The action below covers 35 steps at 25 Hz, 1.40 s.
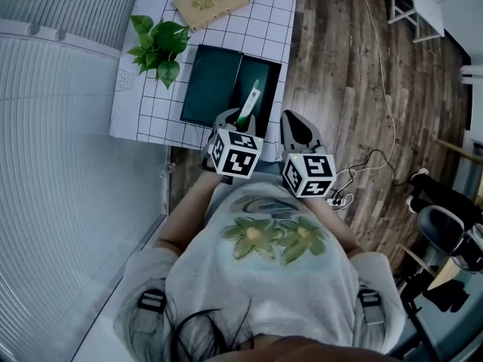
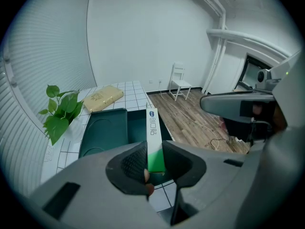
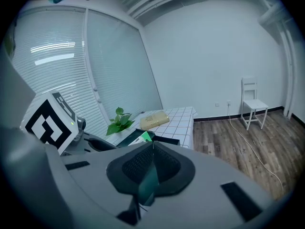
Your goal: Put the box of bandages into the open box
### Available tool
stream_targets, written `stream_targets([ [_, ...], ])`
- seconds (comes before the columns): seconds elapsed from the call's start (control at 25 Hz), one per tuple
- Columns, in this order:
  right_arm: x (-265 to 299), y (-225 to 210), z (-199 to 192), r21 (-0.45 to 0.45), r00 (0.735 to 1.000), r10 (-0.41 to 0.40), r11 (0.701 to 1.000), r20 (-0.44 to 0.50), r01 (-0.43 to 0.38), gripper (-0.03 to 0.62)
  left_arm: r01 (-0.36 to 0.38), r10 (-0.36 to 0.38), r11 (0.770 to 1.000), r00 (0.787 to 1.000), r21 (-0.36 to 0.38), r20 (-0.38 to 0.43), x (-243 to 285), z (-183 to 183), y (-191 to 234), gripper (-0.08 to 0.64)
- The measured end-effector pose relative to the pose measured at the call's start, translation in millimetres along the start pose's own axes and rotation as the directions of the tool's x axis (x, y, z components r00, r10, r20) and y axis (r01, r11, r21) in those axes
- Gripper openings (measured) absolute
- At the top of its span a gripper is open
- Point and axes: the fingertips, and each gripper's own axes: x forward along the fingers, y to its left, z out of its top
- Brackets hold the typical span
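The bandage box [image 2: 153, 135], a slim carton, white at its far end and green at the near end, was clamped by its green end between the jaws of the left gripper [image 2: 155, 163]. In the head view the bandage box [image 1: 250, 101] rose slanting from the left gripper [image 1: 237, 121] over the near right part of the open box [image 1: 215, 81], held above it and not lying in it. The open box was dark green, in two halves side by side, and lay flat near the near right edge of the worktop [image 1: 264, 21], which bore a white cloth with a black grid. The right gripper [image 1: 298, 133] hung just to the right of the left one, off the worktop's edge and over the wooden floor [image 1: 339, 66]; in its own view the right gripper [image 3: 152, 168] had its jaws pressed together with nothing between them. Left of the open box stood a leafy plant [image 1: 158, 45], and at the far end of the worktop lay a tan book [image 1: 211, 0]. A white chair [image 3: 251, 101] stood by the far wall.
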Motion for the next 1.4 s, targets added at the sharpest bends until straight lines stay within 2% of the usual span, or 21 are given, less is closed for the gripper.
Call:
stream_targets([
  [1.4,-4.9,-22.9,3.7,0.005,1.0,-0.014,1.0,0.006,0.014,0.008,-0.014,0.011,0.999,0.997,-0.034,-0.082,28.6,-19.9,-0.6,0.1],
])
